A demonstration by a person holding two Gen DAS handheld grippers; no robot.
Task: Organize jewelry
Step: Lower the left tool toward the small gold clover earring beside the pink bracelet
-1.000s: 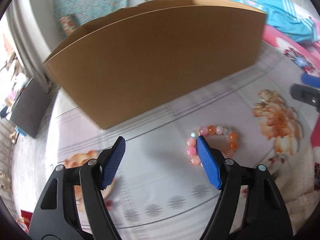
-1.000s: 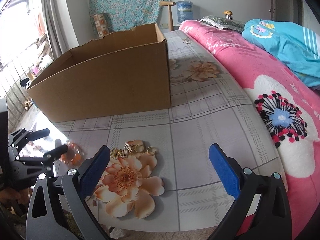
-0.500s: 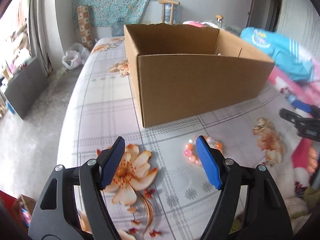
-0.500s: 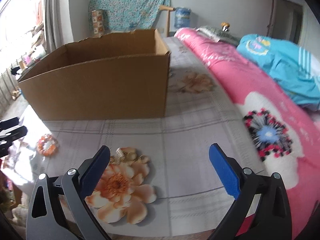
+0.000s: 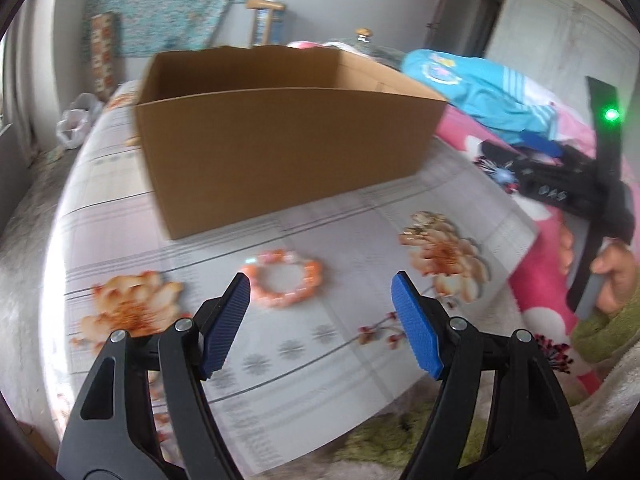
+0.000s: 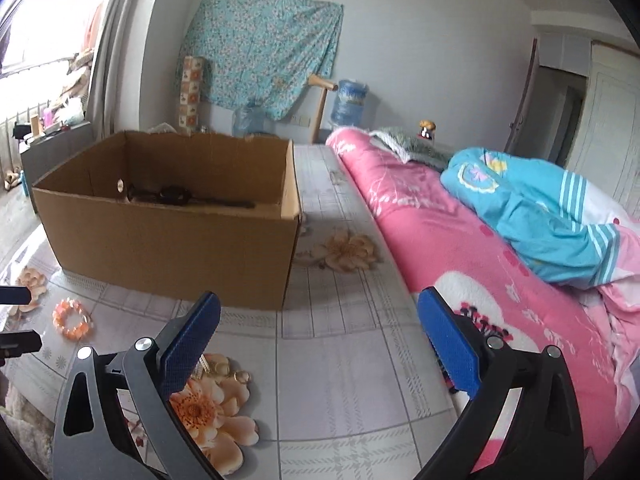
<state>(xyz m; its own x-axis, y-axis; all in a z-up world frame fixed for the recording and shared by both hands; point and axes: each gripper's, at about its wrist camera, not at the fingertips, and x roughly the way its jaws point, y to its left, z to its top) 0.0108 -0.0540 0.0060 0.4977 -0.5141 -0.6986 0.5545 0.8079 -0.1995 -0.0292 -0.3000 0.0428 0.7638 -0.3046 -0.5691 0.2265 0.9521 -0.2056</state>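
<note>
Both grippers higher now, tilted downward, jaws wide, empty above bracelet (image 5: pixel 285 278)

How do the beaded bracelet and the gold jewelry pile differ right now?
The beaded bracelet is one closed ring of pink-orange beads; the gold jewelry pile is several small loose metallic pieces. The bracelet lies on plain checked cloth ahead of the left hand-held gripper; the pile sits on a printed flower by the right hand-held gripper. Both lie ungripped outside the cardboard box.

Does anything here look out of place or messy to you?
Yes, mildly. A pink and orange bead bracelet and a small tangle of gold jewelry lie loose on the flowered sheet in front of the cardboard box, not in it. The box's back rim looks ragged.
</note>
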